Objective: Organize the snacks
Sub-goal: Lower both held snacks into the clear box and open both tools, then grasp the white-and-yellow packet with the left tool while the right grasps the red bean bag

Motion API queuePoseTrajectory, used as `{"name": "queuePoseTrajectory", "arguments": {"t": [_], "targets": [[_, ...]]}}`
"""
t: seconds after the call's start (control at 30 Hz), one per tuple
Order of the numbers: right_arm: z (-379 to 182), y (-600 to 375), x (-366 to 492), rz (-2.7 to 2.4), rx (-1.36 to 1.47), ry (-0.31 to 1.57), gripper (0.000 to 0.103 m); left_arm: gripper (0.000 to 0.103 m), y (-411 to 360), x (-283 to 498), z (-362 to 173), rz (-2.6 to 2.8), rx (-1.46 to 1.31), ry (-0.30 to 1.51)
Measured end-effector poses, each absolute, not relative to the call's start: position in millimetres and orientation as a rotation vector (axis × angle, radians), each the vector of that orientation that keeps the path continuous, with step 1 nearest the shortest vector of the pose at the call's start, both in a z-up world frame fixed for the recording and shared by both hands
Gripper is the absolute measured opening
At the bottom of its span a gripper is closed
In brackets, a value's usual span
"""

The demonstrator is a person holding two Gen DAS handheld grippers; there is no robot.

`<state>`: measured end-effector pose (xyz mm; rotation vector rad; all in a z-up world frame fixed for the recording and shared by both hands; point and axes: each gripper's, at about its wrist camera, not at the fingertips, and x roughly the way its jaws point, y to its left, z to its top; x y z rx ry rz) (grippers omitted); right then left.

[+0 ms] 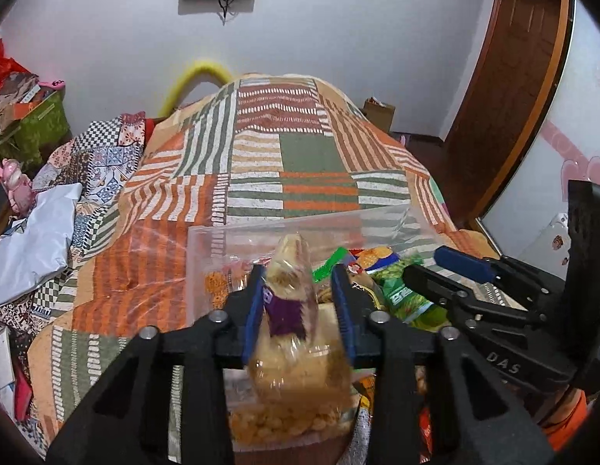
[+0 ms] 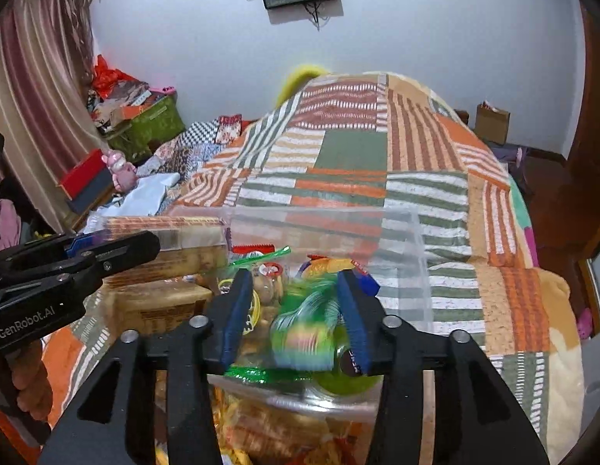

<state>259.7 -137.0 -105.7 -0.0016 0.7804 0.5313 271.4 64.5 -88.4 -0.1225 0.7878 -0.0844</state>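
A clear plastic bin (image 1: 207, 248) stands on the patchwork bedspread and holds several snack packs. My left gripper (image 1: 298, 275) is shut on a clear bag of pale snacks with a purple label (image 1: 290, 310), held over the bin. My right gripper (image 2: 294, 285) is open around a blurred green snack pack (image 2: 303, 317) that lies in the bin (image 2: 400, 240). The right gripper also shows in the left wrist view (image 1: 435, 263), and the left gripper shows at the left of the right wrist view (image 2: 145, 242).
A striped patchwork bedspread (image 1: 292, 155) covers the bed. White plastic bag (image 1: 36, 240) and folded quilts lie at the left. Green box (image 2: 152, 124) and curtain stand at far left. A wooden door (image 1: 505, 77) is at the right.
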Motion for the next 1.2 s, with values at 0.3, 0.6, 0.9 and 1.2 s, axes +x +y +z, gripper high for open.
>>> {"name": "queuePoseTrajectory", "arguments": {"t": [0.3,0.6,0.9,1.2], "targets": [[-86,-160,221,0.537,-0.023,0.733,0.070,0.057,64,227,-75,-0.047,-0.084,0.737],[-118,-184,191,0.534,-0.056,0.826,0.086,0.067,53,178,-93,-0.063,-0.048,0.782],[-166,-173,176,0.590,-0.101,0.993,0.090,0.067,47,152,-136,-0.075,-0.083,0.907],[-186,-160,181,0.579,-0.207,1.012,0.101,0.067,32,156,-166,-0.122,-0.108,0.986]]}}
